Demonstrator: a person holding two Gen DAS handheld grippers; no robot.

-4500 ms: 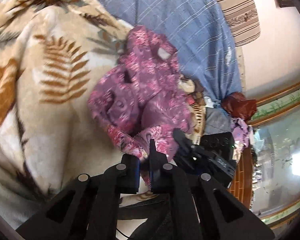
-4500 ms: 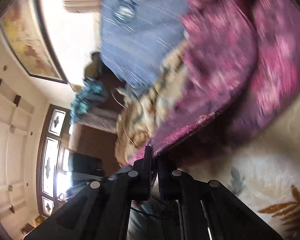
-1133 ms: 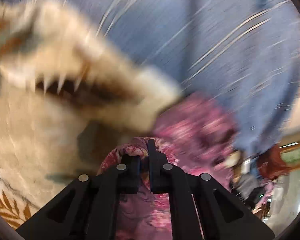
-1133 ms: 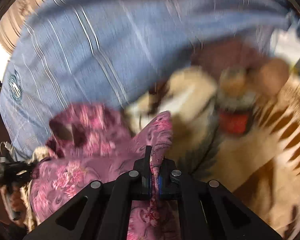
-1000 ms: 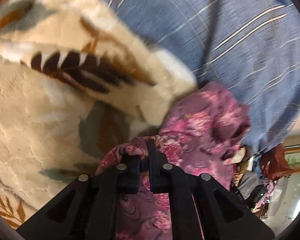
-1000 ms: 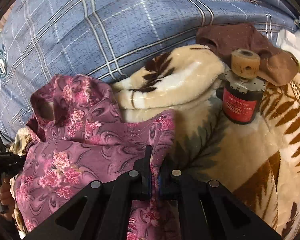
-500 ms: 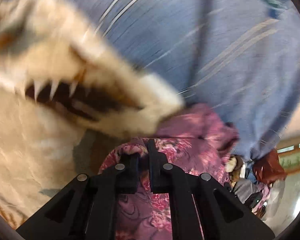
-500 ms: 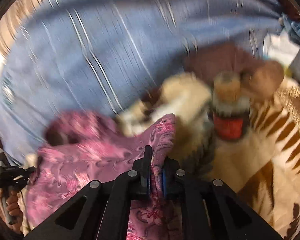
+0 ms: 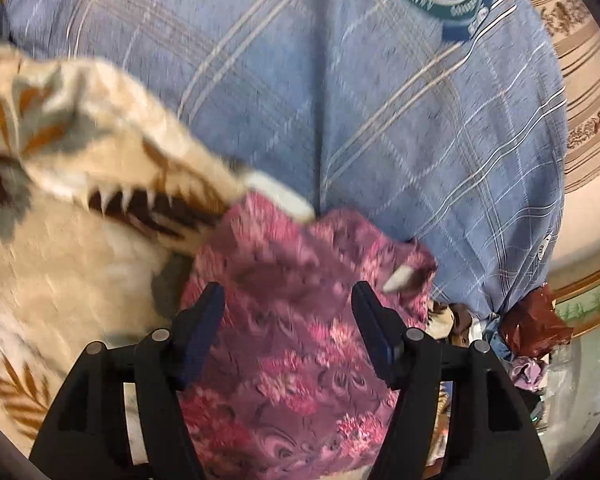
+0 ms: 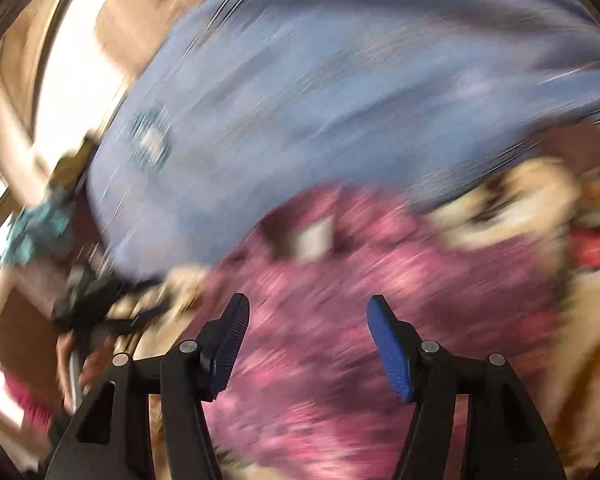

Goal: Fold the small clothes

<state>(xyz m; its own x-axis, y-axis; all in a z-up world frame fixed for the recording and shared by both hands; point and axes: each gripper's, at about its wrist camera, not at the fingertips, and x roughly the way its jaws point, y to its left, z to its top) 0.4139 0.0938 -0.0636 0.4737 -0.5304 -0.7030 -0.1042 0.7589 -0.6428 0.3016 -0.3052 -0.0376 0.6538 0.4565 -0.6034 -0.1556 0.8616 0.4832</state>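
In the left wrist view the left gripper [image 9: 286, 322] is seen at the bottom centre of the frame with its jaws opening; the pink floral garment [image 9: 300, 344] lies below and between the two blue-padded fingers [image 9: 199, 330], but the pads are not pressed on it and nothing is gripped. The garment is spread from the lower centre of the frame up to the middle, where its upper edge meets a cream blanket [image 9: 60, 248] with brown leaf prints, which fills the left side and is bunched into a fold at the middle left. A blue checked sheet [image 9: 360, 112] with a round green emblem near the top is seen across the upper and right part of the frame, and a pale label is visible at the garment's right edge. In the right wrist view, which is heavily blurred, the right gripper [image 10: 308, 340] is shown at the bottom centre, its jaws likewise opening, with the same garment [image 10: 380, 300] below them and untouched by the blue pads [image 10: 392, 356]. The sheet [image 10: 340, 100] occupies the upper part of that frame and the blanket [image 10: 520, 208] the right side. At the lower left a dark, blurred object is seen, which cannot be identified.
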